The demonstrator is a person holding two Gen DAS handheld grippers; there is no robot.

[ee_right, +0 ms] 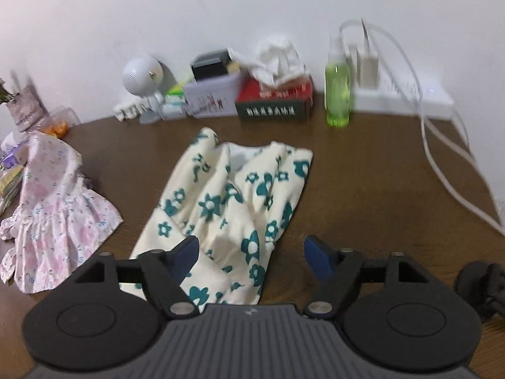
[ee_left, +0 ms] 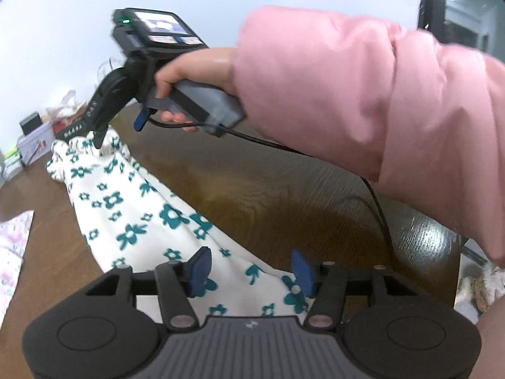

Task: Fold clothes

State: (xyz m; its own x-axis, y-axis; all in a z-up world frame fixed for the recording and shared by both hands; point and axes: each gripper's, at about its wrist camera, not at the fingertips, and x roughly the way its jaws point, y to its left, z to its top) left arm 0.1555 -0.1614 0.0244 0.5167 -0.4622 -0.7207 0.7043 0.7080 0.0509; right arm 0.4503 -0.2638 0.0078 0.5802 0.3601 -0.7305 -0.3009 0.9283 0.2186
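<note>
Left gripper [ee_left: 251, 271]: jaws spread wide, blue pads [ee_left: 200, 267] apart, nothing pinched. The near end of the floral garment [ee_left: 139, 208] (cream, teal flowers) lies under and between them; contact cannot be told.

Right gripper [ee_right: 251, 254]: jaws likewise spread, holding nothing in its own view. The left wrist view shows it from outside, in the person's right hand [ee_left: 189, 75] (pink sleeve), its tip down at the garment's far gathered edge; whether it grips there cannot be told.

Garment lies lengthwise on the brown wooden table [ee_right: 363, 189], rumpled, roughly mid-table. A pink floral dress [ee_right: 60, 211] lies well apart. Against the wall: red tissue box [ee_right: 276, 101], green bottle [ee_right: 337, 94], white power strip [ee_right: 410, 98].
</note>
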